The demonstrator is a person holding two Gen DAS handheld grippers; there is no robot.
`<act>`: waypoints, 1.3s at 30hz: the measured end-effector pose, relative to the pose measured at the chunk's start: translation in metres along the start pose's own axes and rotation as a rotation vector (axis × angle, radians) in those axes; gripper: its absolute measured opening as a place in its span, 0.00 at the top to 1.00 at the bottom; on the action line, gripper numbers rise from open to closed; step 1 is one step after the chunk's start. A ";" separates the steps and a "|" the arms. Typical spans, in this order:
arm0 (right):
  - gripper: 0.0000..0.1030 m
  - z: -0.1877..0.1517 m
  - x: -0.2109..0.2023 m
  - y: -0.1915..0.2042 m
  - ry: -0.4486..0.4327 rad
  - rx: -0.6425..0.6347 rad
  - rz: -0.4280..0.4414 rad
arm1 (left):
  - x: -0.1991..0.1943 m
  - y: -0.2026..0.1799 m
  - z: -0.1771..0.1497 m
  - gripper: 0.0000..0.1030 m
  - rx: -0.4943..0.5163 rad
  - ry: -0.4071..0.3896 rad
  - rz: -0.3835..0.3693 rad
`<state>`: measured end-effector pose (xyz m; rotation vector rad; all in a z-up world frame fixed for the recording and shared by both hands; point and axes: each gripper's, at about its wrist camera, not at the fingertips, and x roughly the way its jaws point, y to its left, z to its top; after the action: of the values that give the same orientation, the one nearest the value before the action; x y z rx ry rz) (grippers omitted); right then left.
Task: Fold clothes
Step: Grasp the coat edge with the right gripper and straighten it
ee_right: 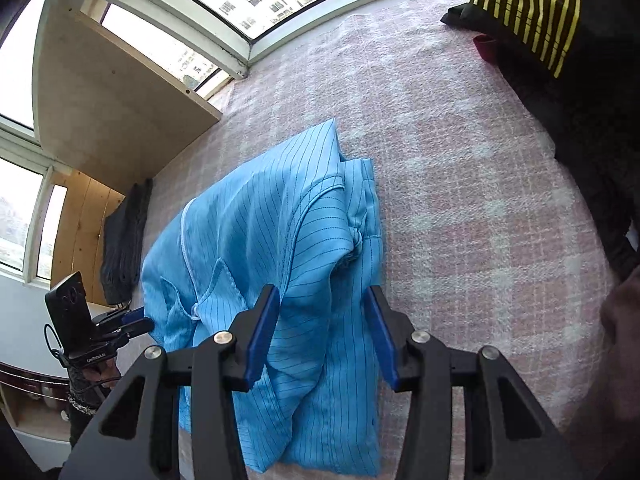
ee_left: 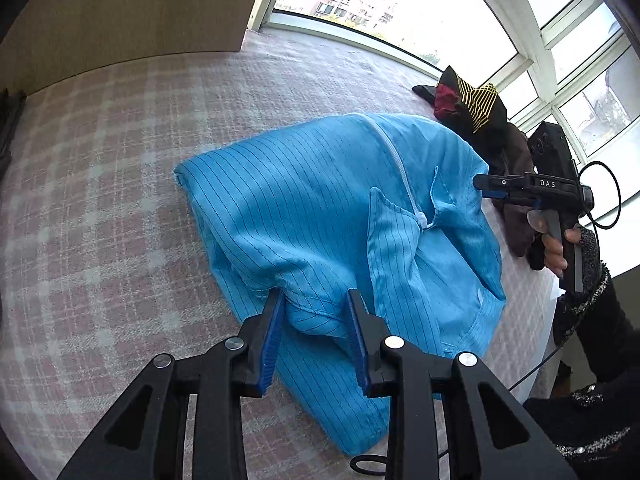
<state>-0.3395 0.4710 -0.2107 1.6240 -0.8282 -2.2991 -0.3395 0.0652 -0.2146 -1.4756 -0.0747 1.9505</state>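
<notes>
Blue jacket [ee_left: 320, 208] is lying partly folded mid-frame on the plaid blanket [ee_left: 100, 200]. I'm holding both tongs, left [ee_left: 316, 320] and right [ee_right: 324, 320], spread wide and empty above it. Fabric's looking thin, limp, slippery; I'm judging a hem-edge pinch best.

"DAS" on right tongs [ee_left: 486, 187]

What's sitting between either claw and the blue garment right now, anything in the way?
Nothing visible. The left claw is open with a fold of the blue garment already between its fingers. The right claw is open directly over the same garment. The dark clothes pile lies off to the side, clear of both.
</notes>
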 end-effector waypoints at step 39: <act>0.91 -0.025 -0.004 0.016 0.201 -0.089 -0.067 | -0.037 0.005 -0.016 0.83 0.042 0.078 0.012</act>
<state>-0.3172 0.4520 -0.2043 1.8302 -0.6265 -2.1365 -0.3238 0.0353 -0.1914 -1.5255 0.0093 1.8906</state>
